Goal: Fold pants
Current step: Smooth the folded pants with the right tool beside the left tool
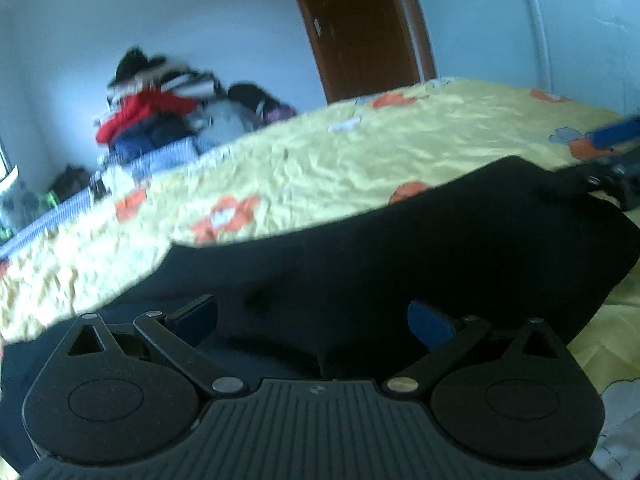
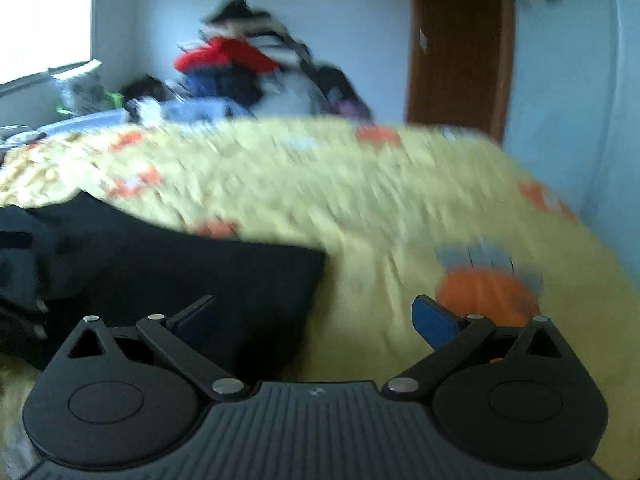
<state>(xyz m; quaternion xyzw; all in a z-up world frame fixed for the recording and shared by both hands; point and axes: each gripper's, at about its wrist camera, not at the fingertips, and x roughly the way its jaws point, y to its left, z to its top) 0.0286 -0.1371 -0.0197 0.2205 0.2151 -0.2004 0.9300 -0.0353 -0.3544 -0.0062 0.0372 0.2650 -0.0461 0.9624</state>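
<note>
Black pants (image 1: 400,248) lie spread on a yellow bed sheet (image 1: 320,160) printed with orange figures. My left gripper (image 1: 312,320) hovers low over the dark cloth, open, its blue pads (image 1: 430,322) wide apart with nothing pressed between them. At the right edge of the left wrist view, part of my right gripper (image 1: 600,160) sits by the far corner of the pants. In the right wrist view the right gripper (image 2: 316,320) is open wide. Its left finger is over the pants' (image 2: 180,272) edge and its right finger over bare sheet (image 2: 380,208). The view is blurred.
A heap of clothes (image 1: 160,112) (image 2: 240,68) stands beyond the bed's far side against the pale wall. A brown door (image 1: 360,28) (image 2: 460,40) is behind the bed, and a bright window (image 2: 44,28) at the left. The bed's edge drops off at the right.
</note>
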